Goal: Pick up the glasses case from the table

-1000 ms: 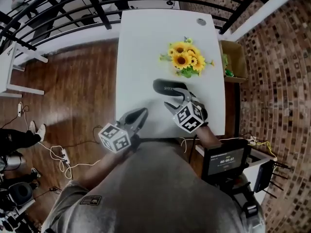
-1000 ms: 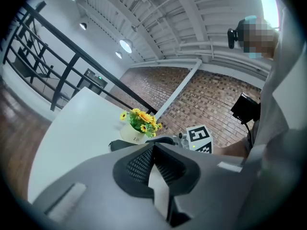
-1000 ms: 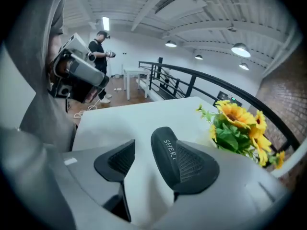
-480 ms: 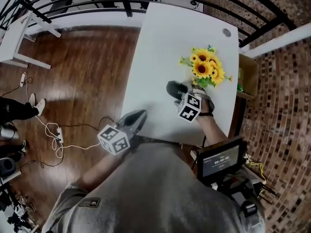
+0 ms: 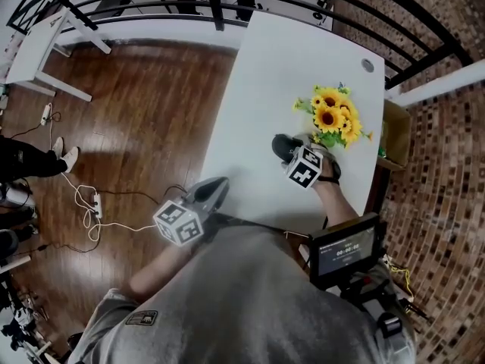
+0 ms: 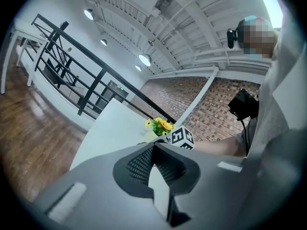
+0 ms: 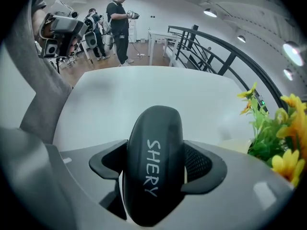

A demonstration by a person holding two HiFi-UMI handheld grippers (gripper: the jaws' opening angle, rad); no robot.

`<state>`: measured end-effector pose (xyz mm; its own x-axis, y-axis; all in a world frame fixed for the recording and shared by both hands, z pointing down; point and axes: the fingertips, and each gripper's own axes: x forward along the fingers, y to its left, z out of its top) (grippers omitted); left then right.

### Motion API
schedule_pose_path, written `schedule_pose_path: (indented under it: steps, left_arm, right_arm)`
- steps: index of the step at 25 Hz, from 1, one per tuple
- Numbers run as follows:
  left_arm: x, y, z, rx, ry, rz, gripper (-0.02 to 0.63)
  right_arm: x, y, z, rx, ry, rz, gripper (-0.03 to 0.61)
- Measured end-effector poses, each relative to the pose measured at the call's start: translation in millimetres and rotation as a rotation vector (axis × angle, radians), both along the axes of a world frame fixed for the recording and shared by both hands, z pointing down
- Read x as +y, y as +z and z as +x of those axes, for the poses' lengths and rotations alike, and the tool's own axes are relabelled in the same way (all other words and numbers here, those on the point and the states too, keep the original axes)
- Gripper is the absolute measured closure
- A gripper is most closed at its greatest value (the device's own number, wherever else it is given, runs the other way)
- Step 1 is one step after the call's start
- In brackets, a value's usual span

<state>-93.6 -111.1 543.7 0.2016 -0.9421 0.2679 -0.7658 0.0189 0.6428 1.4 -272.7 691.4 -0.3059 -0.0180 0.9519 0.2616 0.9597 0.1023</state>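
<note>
Since the right gripper (image 7: 156, 166) has just been closing its 2 jaws, they now look pressed on the black oval hard-shell glasses case (image 7: 153, 138), which rests on the white table (image 7: 144, 87) near yellow sunflowers (image 7: 288, 128). So it's grabbed but not lifted, and the left gripper (image 6: 153, 146) is closed on nothing.

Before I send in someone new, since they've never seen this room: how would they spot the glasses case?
Find the long white table beside the wooden floor, then the yellow sunflowers near its right edge. Right beside them, on the near side, lies the glasses case: a smooth black oval shell lettered SHERY, unlike anything else on the table.
</note>
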Motion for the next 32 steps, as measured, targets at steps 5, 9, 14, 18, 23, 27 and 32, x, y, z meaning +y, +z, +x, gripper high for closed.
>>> schedule_pose_path:
  steps: [5, 9, 14, 18, 23, 27, 32]
  left_arm:
    - [4, -4, 1, -0.006, 0.019, 0.010, 0.612]
    - [-3, -9, 2, -0.008, 0.063, 0.029, 0.612]
    - [-23, -22, 9, -0.016, 0.165, 0.074, 0.612]
    - [-35, -35, 21, -0.016, 0.237, 0.100, 0.612]
    - [-59, -45, 45, -0.015, 0.386, 0.157, 0.612]
    - [-68, -53, 66, -0.011, 0.456, 0.178, 0.612]
    - [-75, -60, 86, -0.013, 0.515, 0.202, 0.612]
  right_arm:
    - [8, -19, -2, -0.083, 0.067, 0.002, 0.216]
    - [18, -47, -2, -0.201, 0.190, -0.033, 0.216]
    - [27, -98, 7, -0.397, 0.395, -0.060, 0.216]
    - [36, -138, 19, -0.600, 0.593, -0.127, 0.216]
    - [43, -178, 46, -0.795, 0.799, -0.138, 0.216]
    - [51, -194, 65, -0.914, 0.904, -0.161, 0.216]
    - [60, -212, 87, -1.042, 0.970, -0.165, 0.215]
